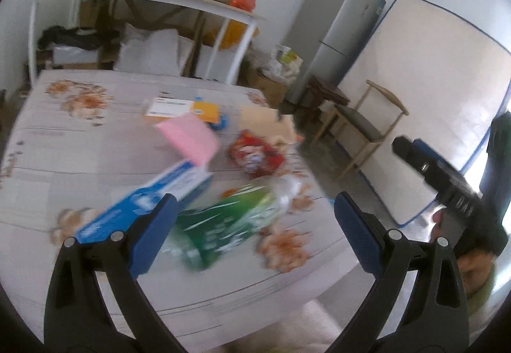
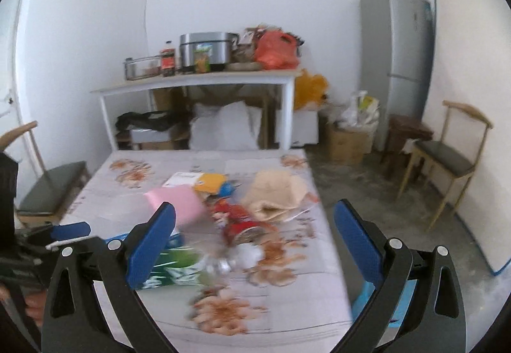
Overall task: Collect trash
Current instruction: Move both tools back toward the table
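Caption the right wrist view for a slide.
Open right gripper above a floral table littered with a red wrapper, green packet and pink sponge.

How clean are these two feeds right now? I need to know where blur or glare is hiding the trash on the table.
Left wrist view: motion blur smears the green bag and blue box; the print is unreadable, and bright daylight washes out the right edge. Right wrist view: the red wrapper and the clear plastic near it are smeared, while the fridge stays fairly sharp. Fisheye bends the edges in both.

Centre frame: green wrapper (image 1: 223, 225), red snack bag (image 1: 255, 155), blue box (image 1: 150, 203), apparently a carton, lying flat.
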Demonstrator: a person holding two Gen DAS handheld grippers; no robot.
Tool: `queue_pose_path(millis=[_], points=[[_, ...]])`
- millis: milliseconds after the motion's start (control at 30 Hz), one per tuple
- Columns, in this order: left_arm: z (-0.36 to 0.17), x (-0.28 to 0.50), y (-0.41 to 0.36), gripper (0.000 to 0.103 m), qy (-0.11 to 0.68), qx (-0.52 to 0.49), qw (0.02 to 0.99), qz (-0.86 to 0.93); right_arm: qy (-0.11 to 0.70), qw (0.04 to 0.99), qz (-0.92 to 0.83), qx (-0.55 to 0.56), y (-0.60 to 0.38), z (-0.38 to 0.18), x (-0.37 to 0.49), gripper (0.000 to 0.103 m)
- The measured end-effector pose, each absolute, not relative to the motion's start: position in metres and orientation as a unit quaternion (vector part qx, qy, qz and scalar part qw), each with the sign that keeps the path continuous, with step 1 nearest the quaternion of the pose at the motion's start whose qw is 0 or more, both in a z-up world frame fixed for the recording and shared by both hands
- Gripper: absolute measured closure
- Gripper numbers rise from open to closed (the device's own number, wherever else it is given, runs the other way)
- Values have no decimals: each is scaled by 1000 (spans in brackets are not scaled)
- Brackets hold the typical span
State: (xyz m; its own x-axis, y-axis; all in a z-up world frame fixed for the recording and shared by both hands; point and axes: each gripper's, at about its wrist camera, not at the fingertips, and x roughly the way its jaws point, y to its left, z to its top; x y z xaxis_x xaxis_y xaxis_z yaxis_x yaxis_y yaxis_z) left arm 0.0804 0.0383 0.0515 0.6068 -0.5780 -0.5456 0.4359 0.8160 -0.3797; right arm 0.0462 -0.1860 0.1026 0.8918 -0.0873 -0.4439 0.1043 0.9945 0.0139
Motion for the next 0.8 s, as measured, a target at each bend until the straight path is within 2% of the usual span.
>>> queue_pose_path(millis=[233, 433, 800], points=[[22, 62, 82, 8, 333, -65, 907, -251, 295, 953, -14, 67, -173, 73, 60, 6], [7, 67, 110, 8, 339, -88, 904, -244, 364, 926, 9, 100, -175, 46, 89, 6], [6, 107, 130, 8, 328, -130, 910, -218, 378, 918, 56, 105, -161, 52, 138, 7]])
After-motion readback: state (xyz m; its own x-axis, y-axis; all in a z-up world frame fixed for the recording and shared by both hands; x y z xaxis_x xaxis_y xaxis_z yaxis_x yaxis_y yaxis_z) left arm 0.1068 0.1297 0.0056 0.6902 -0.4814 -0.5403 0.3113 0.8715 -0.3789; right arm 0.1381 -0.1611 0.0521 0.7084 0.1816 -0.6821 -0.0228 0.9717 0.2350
